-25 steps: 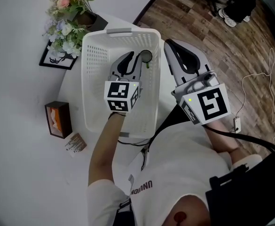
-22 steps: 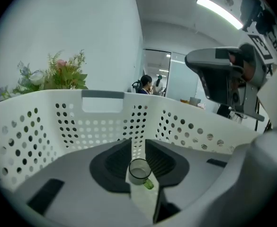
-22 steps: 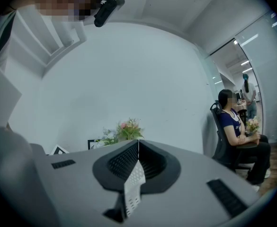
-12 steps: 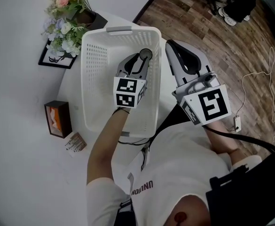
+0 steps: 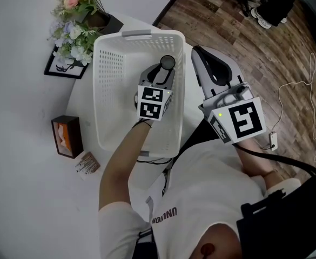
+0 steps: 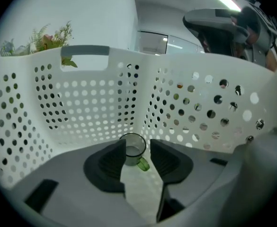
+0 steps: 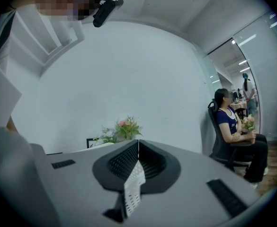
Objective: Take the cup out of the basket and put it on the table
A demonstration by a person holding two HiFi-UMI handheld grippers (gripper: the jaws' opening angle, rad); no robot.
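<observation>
The left hand-held gripper reached down inside the white perforated plastic basket. Its jaws were spread and had just been opening wider. The small clear cup with a green handle stood upright on the basket's floor near its far right corner, between the jaw tips, with neither pad pressing on it. The right hand-held gripper hung outside the basket's right wall, its jaws pressed together on nothing. The basket sat on the white table.
</observation>
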